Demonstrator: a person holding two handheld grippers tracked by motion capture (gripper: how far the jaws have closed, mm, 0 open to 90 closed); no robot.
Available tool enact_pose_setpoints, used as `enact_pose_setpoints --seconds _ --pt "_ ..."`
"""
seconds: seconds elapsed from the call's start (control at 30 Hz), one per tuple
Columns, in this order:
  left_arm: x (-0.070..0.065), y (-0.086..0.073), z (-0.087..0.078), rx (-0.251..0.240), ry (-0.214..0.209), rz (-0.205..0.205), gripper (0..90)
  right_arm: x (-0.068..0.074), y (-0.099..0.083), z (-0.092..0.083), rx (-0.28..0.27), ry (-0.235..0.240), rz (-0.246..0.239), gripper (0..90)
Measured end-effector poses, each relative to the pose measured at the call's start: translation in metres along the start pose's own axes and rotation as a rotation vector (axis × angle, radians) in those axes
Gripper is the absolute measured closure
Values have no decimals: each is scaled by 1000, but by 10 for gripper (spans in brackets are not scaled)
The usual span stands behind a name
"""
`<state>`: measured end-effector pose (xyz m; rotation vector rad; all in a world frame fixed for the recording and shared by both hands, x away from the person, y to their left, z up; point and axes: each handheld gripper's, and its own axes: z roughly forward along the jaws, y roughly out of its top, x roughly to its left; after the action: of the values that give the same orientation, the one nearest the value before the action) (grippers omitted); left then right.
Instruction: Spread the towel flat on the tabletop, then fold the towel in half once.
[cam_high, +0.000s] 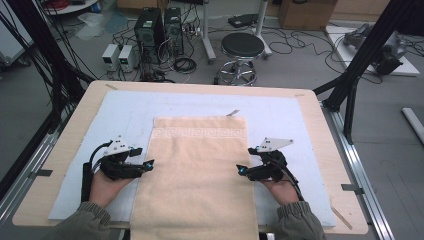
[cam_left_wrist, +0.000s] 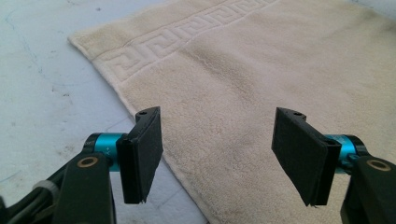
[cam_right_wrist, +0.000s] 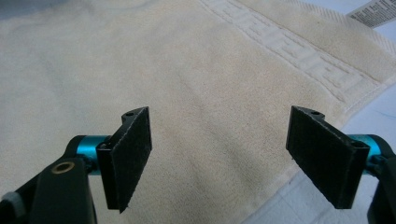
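A cream towel (cam_high: 197, 175) with a key-pattern border at its far end lies flat on the mat, its near end hanging over the table's front edge. My left gripper (cam_high: 143, 157) sits at the towel's left edge, open, jaws pointing right. In the left gripper view the pads straddle that edge of the towel (cam_left_wrist: 243, 79) with nothing pinched in the gripper (cam_left_wrist: 217, 158). My right gripper (cam_high: 246, 160) is at the towel's right edge, open, pointing left. In the right gripper view its gripper (cam_right_wrist: 219, 158) stands wide above the towel (cam_right_wrist: 187, 70), without touching it.
A pale blue mat (cam_high: 125, 115) covers the wooden table (cam_high: 75, 125). A small label (cam_high: 232, 113) sticks out at the towel's far right corner. Beyond the table stand a black stool (cam_high: 242, 47), computer towers (cam_high: 150, 30) and cables. Black frame posts (cam_high: 360, 55) rise at the right.
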<state>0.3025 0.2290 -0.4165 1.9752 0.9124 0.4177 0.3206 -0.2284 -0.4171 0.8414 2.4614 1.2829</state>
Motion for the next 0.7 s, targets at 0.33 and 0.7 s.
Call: enact_pose_setpoints --seconds 0.33,0.7 --pt "-1 0 0 8 0 20 336 2 0 2 10 14 -10 218" --pt "-1 0 2 13 2 24 335 3 2 4 15 18 -29 218"
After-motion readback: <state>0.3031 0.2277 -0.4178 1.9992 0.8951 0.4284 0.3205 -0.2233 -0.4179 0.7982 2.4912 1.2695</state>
